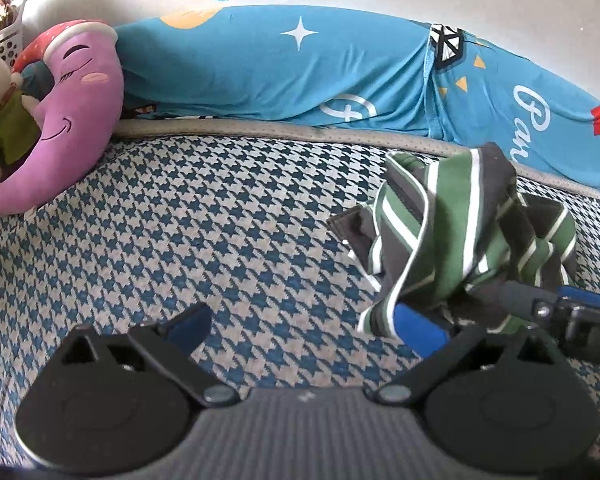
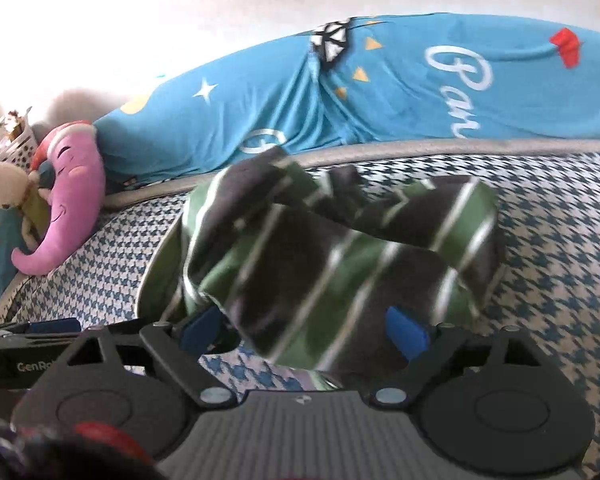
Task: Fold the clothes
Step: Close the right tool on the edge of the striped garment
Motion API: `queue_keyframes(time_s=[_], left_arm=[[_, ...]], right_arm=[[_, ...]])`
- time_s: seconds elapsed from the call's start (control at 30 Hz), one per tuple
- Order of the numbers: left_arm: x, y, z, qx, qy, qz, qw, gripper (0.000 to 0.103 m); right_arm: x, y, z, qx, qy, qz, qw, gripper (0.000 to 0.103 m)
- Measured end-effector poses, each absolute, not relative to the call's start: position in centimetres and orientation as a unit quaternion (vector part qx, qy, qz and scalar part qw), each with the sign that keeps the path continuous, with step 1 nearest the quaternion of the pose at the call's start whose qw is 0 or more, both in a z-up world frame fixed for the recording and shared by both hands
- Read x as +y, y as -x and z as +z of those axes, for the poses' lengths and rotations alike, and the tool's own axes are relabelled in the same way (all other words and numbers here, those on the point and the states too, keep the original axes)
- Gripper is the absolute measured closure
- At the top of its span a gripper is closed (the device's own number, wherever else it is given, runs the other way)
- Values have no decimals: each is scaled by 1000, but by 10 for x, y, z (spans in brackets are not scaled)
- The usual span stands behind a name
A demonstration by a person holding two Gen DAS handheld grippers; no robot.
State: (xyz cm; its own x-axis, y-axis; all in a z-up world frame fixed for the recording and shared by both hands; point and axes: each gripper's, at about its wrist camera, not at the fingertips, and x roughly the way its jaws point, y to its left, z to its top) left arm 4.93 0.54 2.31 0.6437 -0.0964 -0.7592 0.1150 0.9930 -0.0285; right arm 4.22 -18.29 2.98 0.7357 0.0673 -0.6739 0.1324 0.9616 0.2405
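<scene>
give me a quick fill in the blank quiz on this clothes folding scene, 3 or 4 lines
1. The striped garment is dark grey, white and ____.
2. The moon-shaped plush pillow with a smiling face is ____ in colour.
3. The bed cover under the garment has a blue and white ____ pattern.
4. The left gripper has its jaws ____, with nothing between them.

Missing words: green; pink; houndstooth; open
</scene>
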Motion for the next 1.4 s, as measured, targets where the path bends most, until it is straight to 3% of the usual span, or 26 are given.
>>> queue_keyframes(time_s=[0.23, 0.3, 0.43, 0.6, 0.7, 1.4], left_arm=[[10, -50, 23, 422, -16, -27, 906, 0], [13, -52, 24, 423, -8, -26, 906, 0], [19, -53, 26, 415, 5, -14, 910, 0], [27, -62, 24, 415, 33, -18, 909, 0], [30, -62, 25, 410, 45, -22, 911, 0], [11, -61, 16, 415, 24, -41, 909, 0]], right_arm=[[-177, -57, 19, 364, -137, 12, 921, 12], [-175, -59, 16, 367, -130, 10, 921, 23], [-175, -59, 14, 367, -127, 16, 921, 36], [-178, -54, 16, 362, -122, 13, 924, 79], [-181, -49, 18, 358, -122, 6, 926, 89], [-256, 13, 28, 395, -125, -90, 906, 93]])
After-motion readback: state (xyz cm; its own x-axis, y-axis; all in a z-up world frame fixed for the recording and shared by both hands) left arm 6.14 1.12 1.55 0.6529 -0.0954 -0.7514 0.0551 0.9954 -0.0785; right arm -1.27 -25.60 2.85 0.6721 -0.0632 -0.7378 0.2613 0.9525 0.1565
